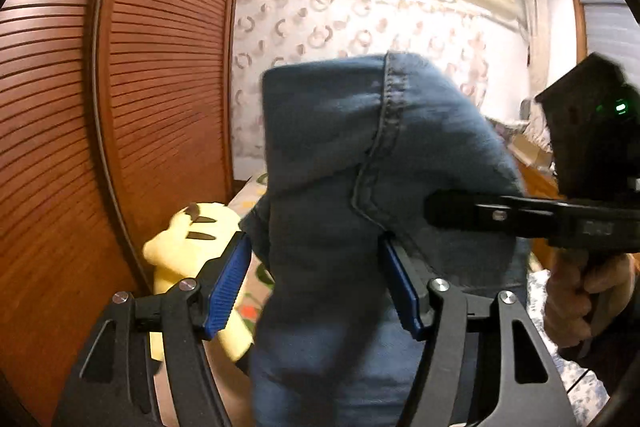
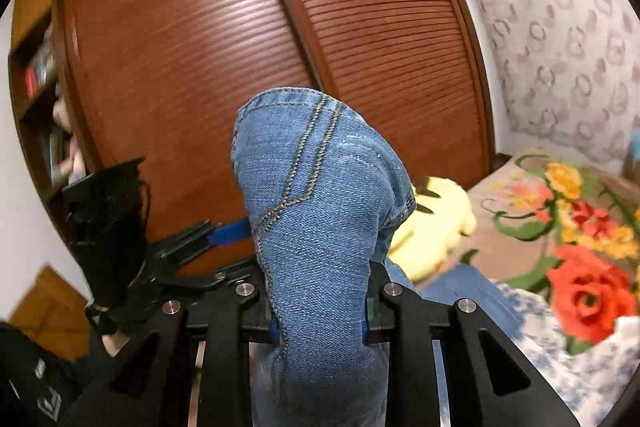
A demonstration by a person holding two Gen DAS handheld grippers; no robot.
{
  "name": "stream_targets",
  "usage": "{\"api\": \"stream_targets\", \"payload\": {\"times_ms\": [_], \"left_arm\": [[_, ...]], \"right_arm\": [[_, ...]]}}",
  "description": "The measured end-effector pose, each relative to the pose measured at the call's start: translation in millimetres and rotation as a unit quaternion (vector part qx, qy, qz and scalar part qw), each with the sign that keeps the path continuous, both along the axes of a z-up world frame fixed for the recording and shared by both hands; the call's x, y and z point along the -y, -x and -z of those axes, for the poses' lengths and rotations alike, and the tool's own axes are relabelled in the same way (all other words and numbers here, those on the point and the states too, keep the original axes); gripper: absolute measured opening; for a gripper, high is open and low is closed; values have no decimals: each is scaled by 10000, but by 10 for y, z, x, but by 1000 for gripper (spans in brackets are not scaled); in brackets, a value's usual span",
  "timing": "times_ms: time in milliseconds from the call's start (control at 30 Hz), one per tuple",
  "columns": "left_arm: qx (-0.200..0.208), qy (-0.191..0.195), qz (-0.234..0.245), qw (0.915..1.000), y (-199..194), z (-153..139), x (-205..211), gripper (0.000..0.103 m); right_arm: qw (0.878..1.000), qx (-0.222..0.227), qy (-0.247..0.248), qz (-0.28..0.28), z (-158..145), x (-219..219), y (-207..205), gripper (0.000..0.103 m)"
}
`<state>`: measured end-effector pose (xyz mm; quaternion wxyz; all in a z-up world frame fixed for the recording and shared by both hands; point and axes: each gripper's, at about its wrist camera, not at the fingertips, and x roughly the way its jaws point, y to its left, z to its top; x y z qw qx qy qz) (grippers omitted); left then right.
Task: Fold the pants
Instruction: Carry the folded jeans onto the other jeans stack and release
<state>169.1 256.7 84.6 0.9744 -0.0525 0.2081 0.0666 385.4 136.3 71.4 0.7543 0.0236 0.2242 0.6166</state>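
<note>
Pants [image 2: 320, 211] hung raised over the bed [image 2: 520, 227], a bunched fold in each claw. Right gripper [image 2: 320, 327] was clamped narrow on denim; left gripper [image 1: 316, 287] stood wider, fabric between its pads. Denim looked heavy, limp, grippy; seams and hems probably give the surest hold.

A bed [image 2: 520, 227] stands against the louvred wooden wardrobe, spread with a brown blanket [image 2: 532, 255] printed with red and yellow flowers. A yellow plush toy [image 2: 436, 227] lies on it near the wardrobe. A blue-and-white patterned sheet [image 2: 560, 359] covers the nearer end.
</note>
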Motion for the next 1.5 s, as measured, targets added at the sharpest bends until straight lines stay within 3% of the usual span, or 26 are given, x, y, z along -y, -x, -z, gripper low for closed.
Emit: {"api": "stream_targets", "payload": {"times_ms": [100, 200, 300, 367, 433, 567, 633, 733, 933, 1033, 1100, 1200, 1300, 1433, 1500], "left_arm": [[-319, -82, -22, 9995, -235, 250, -45, 67], [-1029, 64, 112, 9946, -627, 757, -71, 65], [-1611, 241, 311, 9862, -830, 1213, -37, 60], [-1715, 314, 340, 9841, -884, 1323, -79, 60], [-1769, 376, 371, 9828, -850, 1393, -41, 60], [-1834, 435, 344, 9815, -845, 1407, -64, 60], [-1858, 417, 330, 9812, -863, 1391, -27, 60], [-1937, 320, 259, 9802, -842, 1457, 34, 60], [-2053, 370, 132, 9779, -765, 1612, -35, 60], [-2031, 411, 106, 9782, -728, 1627, -58, 60], [-2005, 405, 93, 9788, -704, 1611, -50, 60], [-1950, 369, 81, 9801, -678, 1546, -28, 60], [-1851, 339, 141, 9820, -639, 1442, 37, 60], [-1672, 282, 261, 9852, -575, 1265, 191, 63], [-1570, 259, 354, 9866, -545, 1175, 292, 69]], "right_arm": [[9981, -479, 139, 367, 593, -186, -517, 30], [9853, -883, 1042, 1022, 1421, -348, -1009, 30], [9820, -1003, 975, 1269, 1694, -180, -1252, 36], [9804, -1032, 1131, 1243, 1685, -152, -1311, 50], [9787, -874, 1389, 1232, 1645, -146, -1350, 54], [9777, -502, 1571, 1298, 1369, -60, -1471, 57], [9793, -247, 1447, 1391, 1103, -49, -1426, 57], [9764, 45, 1414, 1631, 959, -133, -1490, 57], [9612, 184, 2037, 1852, 1284, -533, -1541, 57], [9578, 71, 2114, 1949, 1433, -652, -1543, 57], [9580, 35, 2054, 2003, 1369, -685, -1588, 57], [9576, 101, 1931, 2136, 1225, -621, -1442, 57], [9616, 204, 1706, 2139, 1017, -375, -1048, 57], [9649, 285, 1488, 2147, 1001, 54, -640, 57], [9651, 338, 1452, 2153, 1004, 258, -421, 57]]}}
